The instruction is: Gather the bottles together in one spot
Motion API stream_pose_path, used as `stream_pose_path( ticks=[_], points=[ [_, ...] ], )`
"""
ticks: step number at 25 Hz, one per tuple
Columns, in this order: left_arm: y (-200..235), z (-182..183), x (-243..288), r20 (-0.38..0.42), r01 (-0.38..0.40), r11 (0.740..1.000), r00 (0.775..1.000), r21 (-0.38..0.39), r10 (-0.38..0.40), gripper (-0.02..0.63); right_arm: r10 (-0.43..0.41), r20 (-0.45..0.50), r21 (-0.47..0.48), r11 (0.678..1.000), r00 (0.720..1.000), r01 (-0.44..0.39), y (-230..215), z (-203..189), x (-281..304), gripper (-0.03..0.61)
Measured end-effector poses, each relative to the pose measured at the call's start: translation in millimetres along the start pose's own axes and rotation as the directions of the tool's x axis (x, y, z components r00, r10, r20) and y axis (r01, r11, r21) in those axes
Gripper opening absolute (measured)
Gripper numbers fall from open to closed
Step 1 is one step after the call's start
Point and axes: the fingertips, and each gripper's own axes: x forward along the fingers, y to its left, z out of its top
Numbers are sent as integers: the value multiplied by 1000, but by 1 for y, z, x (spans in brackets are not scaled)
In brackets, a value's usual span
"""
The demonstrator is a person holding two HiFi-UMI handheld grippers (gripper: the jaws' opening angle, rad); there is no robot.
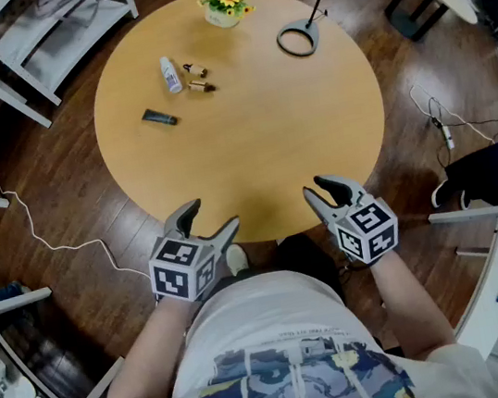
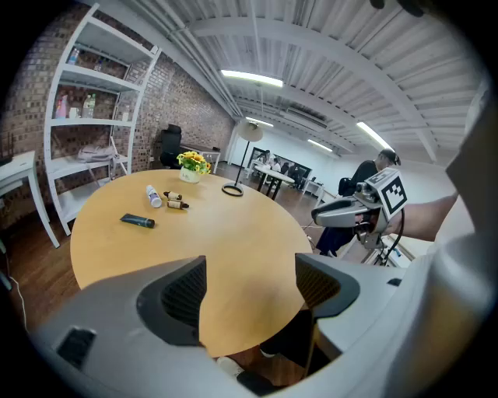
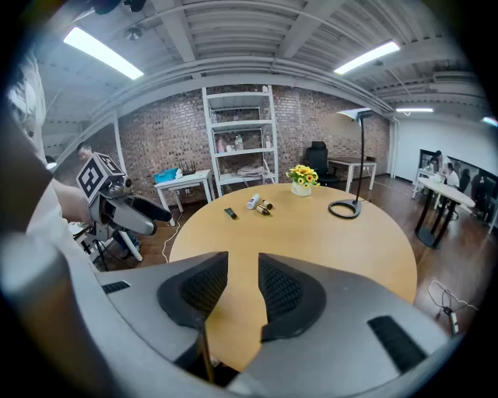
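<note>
On the far left part of the round wooden table [image 1: 250, 146] lie a white bottle [image 1: 171, 74], two small brown bottles [image 1: 196, 69] [image 1: 201, 87] and a dark tube [image 1: 159, 117], close to each other. Both grippers hover at the table's near edge, far from them. My left gripper [image 1: 213, 218] is open wide with nothing in it; its own view [image 2: 249, 280] shows the white bottle [image 2: 153, 196] and the tube [image 2: 137, 221] ahead. My right gripper [image 1: 320, 189] is open with a narrow, empty gap [image 3: 243, 291]. It looks toward the white bottle [image 3: 253, 202] and the tube [image 3: 230, 213].
A pot of yellow flowers [image 1: 224, 0] stands at the far edge, and a desk lamp with a ring base [image 1: 298, 40] at the far right. White shelving [image 1: 53, 27] is behind the table on the left. A white cable [image 1: 39, 236] trails over the wood floor.
</note>
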Motion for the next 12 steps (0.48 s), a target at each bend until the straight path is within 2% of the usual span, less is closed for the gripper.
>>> stream_pose_path(
  ticks=[6,12],
  points=[
    [20,0,-2,5,-11,1000,1000,-19,12,336,35,23,-55,998,999,-34,-1,37,46,152],
    [31,4,3,9,-43,997,999,-59,44,336,118,13,-120,986,993,-115,-3,66,102,167]
  ],
)
